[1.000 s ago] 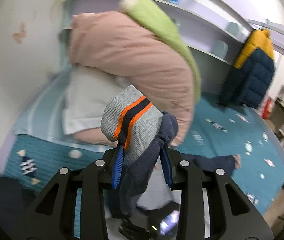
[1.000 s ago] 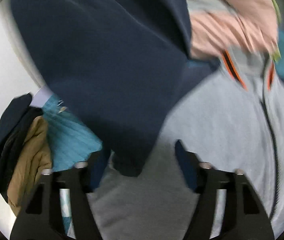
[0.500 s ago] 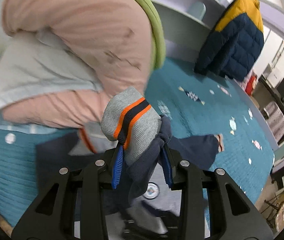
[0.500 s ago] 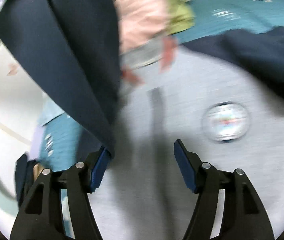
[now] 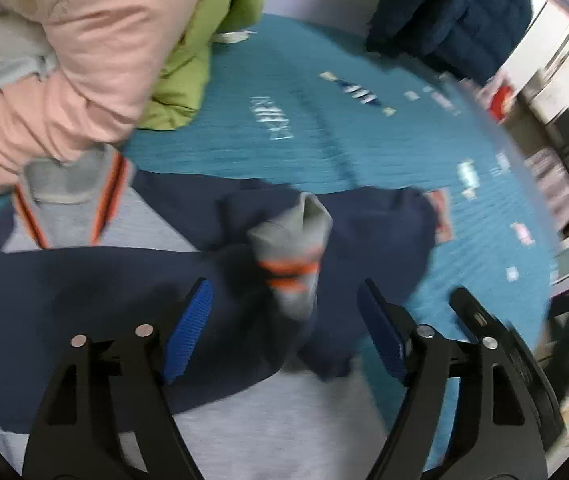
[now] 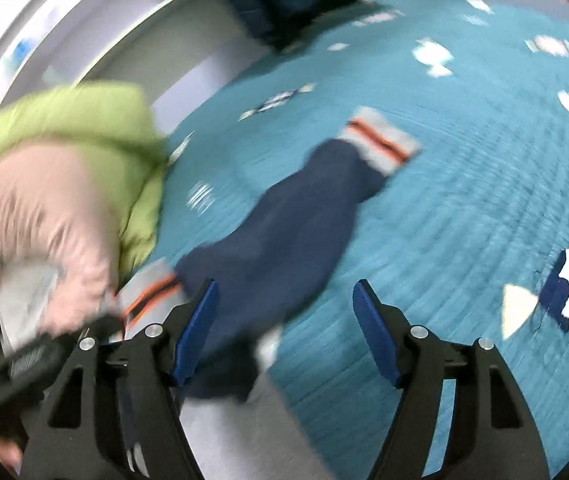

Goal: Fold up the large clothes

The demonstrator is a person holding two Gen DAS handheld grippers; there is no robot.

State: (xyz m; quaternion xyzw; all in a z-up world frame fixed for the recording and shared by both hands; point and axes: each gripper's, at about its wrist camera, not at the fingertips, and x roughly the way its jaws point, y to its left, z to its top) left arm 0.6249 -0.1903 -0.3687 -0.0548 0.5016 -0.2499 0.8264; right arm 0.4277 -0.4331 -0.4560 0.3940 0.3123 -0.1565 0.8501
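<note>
Left wrist: jaws opening (sleeve cuff (image 5: 290,256) free).

Motion-blurred cuff (image 5: 288,256), sweater (image 5: 84,304) cut off below, smeared bedding (image 6: 64,184)

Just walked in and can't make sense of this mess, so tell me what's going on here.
A person holding a claw in each hand is folding a grey and navy jacket on a teal bedspread. The left claw is opening, and the sleeve cuff with orange stripes sits loose between its fingers. The right claw is opening too, over the other navy sleeve lying stretched across the bedspread. Pink and green bedding is piled beside the jacket.
</note>
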